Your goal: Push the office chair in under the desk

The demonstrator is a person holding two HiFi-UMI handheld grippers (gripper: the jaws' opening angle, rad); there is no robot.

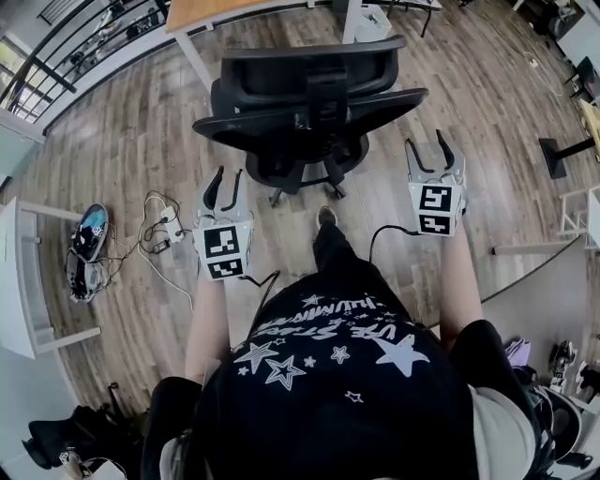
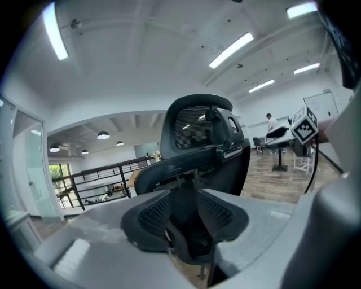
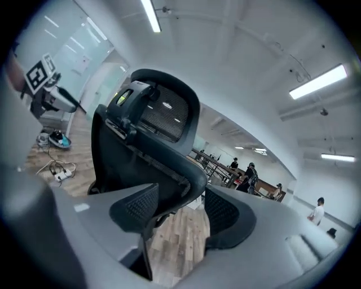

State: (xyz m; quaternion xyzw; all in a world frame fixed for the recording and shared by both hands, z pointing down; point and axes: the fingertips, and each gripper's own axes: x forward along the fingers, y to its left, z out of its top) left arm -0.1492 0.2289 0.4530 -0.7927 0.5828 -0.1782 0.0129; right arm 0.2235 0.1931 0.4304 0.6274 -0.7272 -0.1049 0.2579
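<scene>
A black mesh office chair (image 1: 309, 103) stands on the wood floor with its back toward me. Beyond it is a wooden-topped desk (image 1: 216, 11) with white legs. My left gripper (image 1: 225, 175) is held just short of the chair's left rear, jaws apart with nothing between them. My right gripper (image 1: 424, 141) hovers to the right of the seat, open too, clear of the chair. In the left gripper view the chair (image 2: 197, 147) fills the gap between the pads (image 2: 149, 217). From the right gripper the chair's backrest (image 3: 146, 141) looms just beyond the left pad (image 3: 135, 211).
Shoes (image 1: 89, 234) and a tangle of cables (image 1: 159, 230) lie on the floor at the left, beside a white table leg (image 1: 56, 339). A black stand base (image 1: 562, 155) and a white frame (image 1: 574, 211) sit at the right. My foot (image 1: 326, 217) is behind the chair base.
</scene>
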